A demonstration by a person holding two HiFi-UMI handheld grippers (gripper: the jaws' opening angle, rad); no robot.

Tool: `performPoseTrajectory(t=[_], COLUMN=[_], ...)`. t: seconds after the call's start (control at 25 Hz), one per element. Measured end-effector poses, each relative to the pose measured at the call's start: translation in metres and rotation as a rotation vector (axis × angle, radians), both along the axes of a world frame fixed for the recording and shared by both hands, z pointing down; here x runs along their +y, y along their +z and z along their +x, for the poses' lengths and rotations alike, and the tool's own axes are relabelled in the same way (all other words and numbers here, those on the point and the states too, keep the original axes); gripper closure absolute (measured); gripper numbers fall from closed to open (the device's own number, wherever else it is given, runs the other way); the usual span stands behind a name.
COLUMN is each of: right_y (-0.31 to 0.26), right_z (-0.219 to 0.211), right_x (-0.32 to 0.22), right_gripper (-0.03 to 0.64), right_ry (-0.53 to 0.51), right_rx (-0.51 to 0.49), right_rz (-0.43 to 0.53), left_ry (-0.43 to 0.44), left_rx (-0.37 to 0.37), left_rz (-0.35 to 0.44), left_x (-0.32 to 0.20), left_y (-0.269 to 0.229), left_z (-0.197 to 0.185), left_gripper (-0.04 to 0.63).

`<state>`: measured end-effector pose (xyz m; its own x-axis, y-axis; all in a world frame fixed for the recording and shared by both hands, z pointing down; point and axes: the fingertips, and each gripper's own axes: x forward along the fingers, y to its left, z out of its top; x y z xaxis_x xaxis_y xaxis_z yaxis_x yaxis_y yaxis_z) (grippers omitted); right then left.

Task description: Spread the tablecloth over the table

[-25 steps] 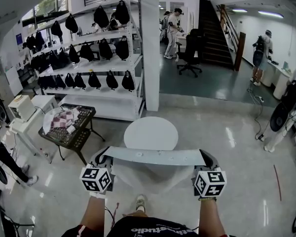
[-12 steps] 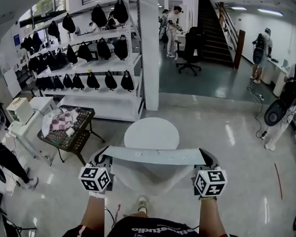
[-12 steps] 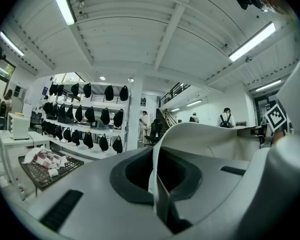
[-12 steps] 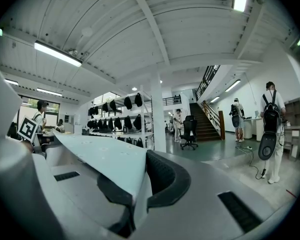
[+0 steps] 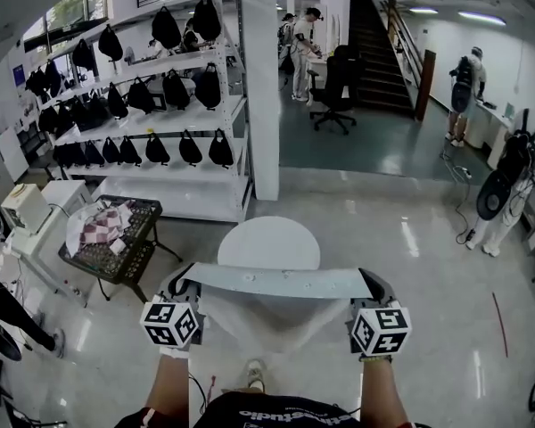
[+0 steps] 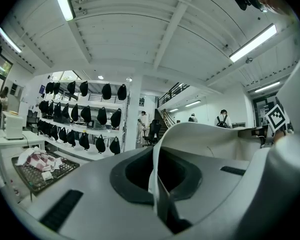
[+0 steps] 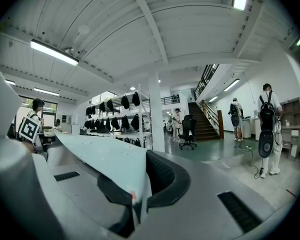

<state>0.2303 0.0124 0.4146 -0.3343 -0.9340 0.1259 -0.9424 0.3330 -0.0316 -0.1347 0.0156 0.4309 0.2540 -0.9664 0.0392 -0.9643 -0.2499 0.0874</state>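
A pale grey-white tablecloth hangs stretched in the air between my two grippers, its top edge taut and the rest drooping below. My left gripper is shut on its left corner, where the cloth folds up out of the jaws. My right gripper is shut on the right corner, and the cloth runs off to the left from the jaws. The small round white table stands on the floor just beyond the cloth, partly hidden by it.
A black wire cart with pink and white cloths stands left of the table. White shelves of black bags and a white pillar rise behind. People stand at the back and right. My shoe shows below the cloth.
Both grippers and the stretched cloth have moved forward with me; the table, cart and shelves sit a little lower and nearer in view. The grips look unchanged.
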Motion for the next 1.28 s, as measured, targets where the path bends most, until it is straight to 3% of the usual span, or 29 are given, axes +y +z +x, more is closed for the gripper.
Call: performPoseTrajectory(t=[1.28], right_y=[-0.011], right_z=[-0.063], right_x=[-0.182], right_gripper=[0.589], right_ry=[0.012], right_rx=[0.048], right_rz=[-0.014], left_ry=[0.025], left_rx=[0.026], left_rz=[0.018], left_x=[-0.189], left_y=[-0.012], left_z=[-0.064], left_gripper=[0.577])
